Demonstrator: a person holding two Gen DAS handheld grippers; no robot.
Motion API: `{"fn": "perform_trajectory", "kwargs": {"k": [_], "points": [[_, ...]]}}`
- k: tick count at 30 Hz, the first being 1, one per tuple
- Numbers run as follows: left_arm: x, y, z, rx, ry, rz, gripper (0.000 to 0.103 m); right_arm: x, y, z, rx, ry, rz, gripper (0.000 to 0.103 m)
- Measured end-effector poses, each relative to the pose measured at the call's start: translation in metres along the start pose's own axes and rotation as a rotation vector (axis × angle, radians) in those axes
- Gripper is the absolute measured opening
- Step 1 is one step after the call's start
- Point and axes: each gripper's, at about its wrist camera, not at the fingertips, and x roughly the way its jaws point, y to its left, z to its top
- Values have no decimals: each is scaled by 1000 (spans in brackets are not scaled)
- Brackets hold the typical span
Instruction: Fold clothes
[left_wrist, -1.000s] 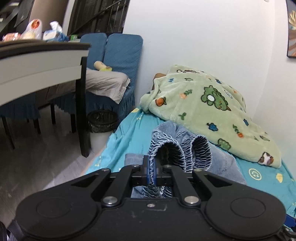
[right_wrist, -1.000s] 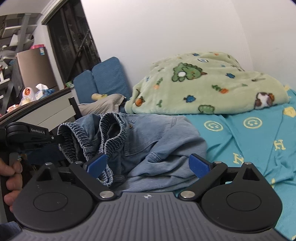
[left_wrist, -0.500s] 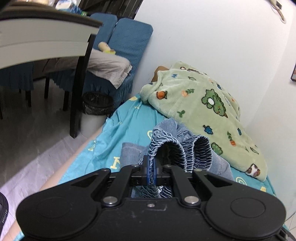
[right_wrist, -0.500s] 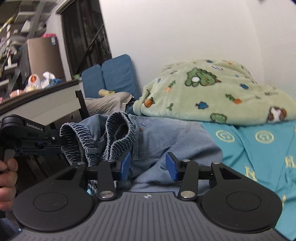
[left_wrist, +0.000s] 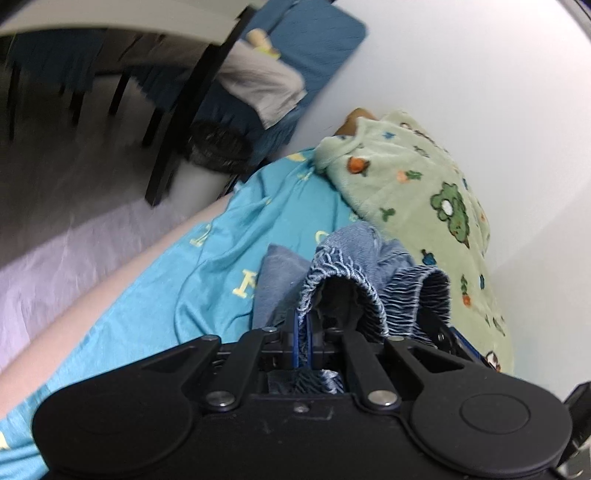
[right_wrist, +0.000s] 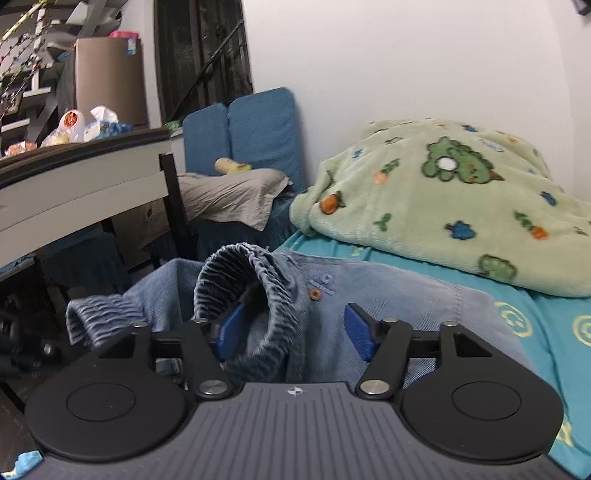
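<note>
A pair of light blue denim shorts (left_wrist: 354, 254) with a gathered elastic waistband lies bunched on the turquoise sheet (left_wrist: 221, 266). My left gripper (left_wrist: 303, 332) is shut on one fold of that waistband and holds it up off the bed. In the right wrist view the shorts (right_wrist: 388, 295) fill the foreground. My right gripper (right_wrist: 293, 328) has its jaws opening. Its left pad sits inside the second waistband loop (right_wrist: 236, 266) and its right pad stands clear beside the brown button (right_wrist: 314, 294). The fabric hangs loosely between the pads.
A green cartoon-print blanket (right_wrist: 443, 206) is heaped at the head of the bed against the white wall. Left of the bed stand a dark-edged table (right_wrist: 74, 173), blue padded chairs (right_wrist: 258, 133) with a grey cloth, and a black bin (left_wrist: 218, 151) on the floor.
The left gripper rolled and sank toward the bed, still holding the waistband. The right gripper slid left to the waistband, narrowed, then widened, and its left pad now sits inside the loop.
</note>
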Motion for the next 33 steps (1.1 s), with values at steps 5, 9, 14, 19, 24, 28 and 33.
{"fn": "perform_trajectory", "kwargs": {"k": [5,9,14,19,24,28,33], "points": [[10,20,5,-85,43,9,3,34,-1,0,10,77,-20,46],[11,27,5,-115,64,4,3,31,1,-2,48,76,-10,10],[1,15,-1,-63,40,-1,3,-4,-4,8,85,7,-28,9],[-22,-20,-20,35,7,-44,3,-56,-26,35,134,-56,-67,9],[-47,-77,-60,170,6,-103,3,-116,-73,61,227,-125,-121,8],[-55,-124,-102,221,61,-167,3,-157,-112,81,219,-144,-194,8],[-59,-186,-166,334,103,-230,3,-194,-172,92,228,-124,-280,8]]}}
